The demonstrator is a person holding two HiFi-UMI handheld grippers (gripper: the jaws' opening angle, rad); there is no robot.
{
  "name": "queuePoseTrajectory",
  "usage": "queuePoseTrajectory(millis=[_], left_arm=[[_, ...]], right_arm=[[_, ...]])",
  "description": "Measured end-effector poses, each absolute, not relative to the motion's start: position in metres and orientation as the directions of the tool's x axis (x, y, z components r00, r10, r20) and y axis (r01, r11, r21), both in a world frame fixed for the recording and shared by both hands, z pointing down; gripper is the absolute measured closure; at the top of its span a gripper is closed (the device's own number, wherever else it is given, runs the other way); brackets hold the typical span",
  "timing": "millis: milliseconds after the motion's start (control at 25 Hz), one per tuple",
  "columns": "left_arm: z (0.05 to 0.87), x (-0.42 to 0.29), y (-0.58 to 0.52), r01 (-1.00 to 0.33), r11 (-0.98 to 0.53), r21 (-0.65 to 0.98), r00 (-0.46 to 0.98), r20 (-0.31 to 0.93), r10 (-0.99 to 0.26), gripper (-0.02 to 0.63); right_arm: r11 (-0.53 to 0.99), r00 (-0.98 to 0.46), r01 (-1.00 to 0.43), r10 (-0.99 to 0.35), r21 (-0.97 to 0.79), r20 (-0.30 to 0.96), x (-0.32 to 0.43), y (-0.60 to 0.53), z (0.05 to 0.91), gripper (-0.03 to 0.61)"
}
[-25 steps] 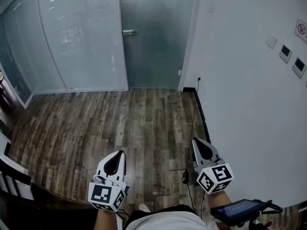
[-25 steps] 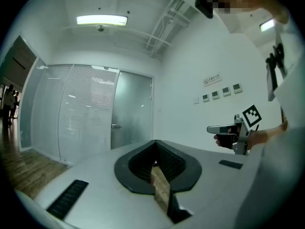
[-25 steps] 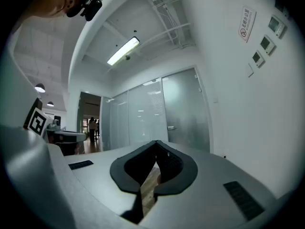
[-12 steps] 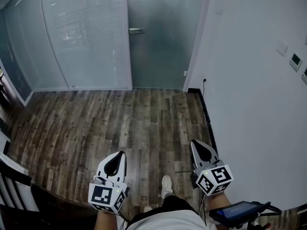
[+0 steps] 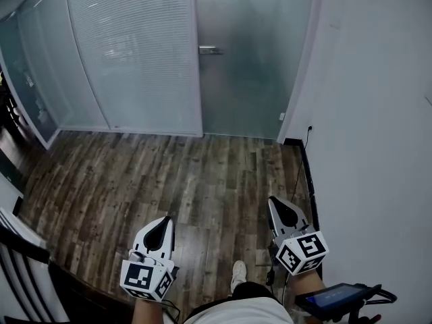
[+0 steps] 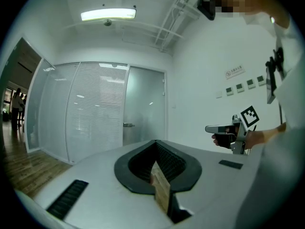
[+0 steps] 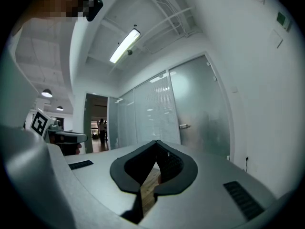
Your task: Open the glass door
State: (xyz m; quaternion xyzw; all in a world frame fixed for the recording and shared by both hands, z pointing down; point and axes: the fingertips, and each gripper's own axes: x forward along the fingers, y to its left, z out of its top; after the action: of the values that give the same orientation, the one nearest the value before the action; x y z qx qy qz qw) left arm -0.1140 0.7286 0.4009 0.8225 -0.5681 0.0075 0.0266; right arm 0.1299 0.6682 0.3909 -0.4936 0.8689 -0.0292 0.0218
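The frosted glass door stands shut at the far end of the wooden floor, with a metal lever handle at its left edge. My left gripper and right gripper are held low and level, side by side, pointing at the door from well short of it. Both are shut with nothing in them. The left gripper view shows the left gripper with the door and the handle far ahead. From the right gripper the handle also looks distant.
A curved glass partition with blinds adjoins the door on the left. A white wall runs along the right, with a socket and cable at its foot. Dark furniture stands at the lower left. A black device sits by my right arm.
Both grippers have travelled forward toward the door with the person, staying shut. The door and handle have shifted right in the head view, and the wall switches have left it.
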Motion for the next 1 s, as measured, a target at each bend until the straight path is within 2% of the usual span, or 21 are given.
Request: queuePoseTrajectory(millis=[440,720,1000], left_arm=[[0.377,-0.053,0.561,-0.949,-0.310,0.055,0.312,0.030,-0.950,0.615],[0.374,-0.040,0.489,-0.944,-0.324,0.057,0.327,0.042,-0.944,0.615],[0.378,-0.048,0.404,-0.933,-0.350,0.080,0.351,-0.011,-0.936,0.615]], right_arm=[[0.516,-0.518,-0.854,-0.856,-0.067,0.009,0.203,0.498,0.387,0.577],[0.498,-0.502,-0.862,-0.864,-0.091,0.027,0.219,0.437,0.395,0.577],[0.476,-0.477,-0.878,-0.878,-0.047,0.030,0.216,0.368,0.393,0.577]])
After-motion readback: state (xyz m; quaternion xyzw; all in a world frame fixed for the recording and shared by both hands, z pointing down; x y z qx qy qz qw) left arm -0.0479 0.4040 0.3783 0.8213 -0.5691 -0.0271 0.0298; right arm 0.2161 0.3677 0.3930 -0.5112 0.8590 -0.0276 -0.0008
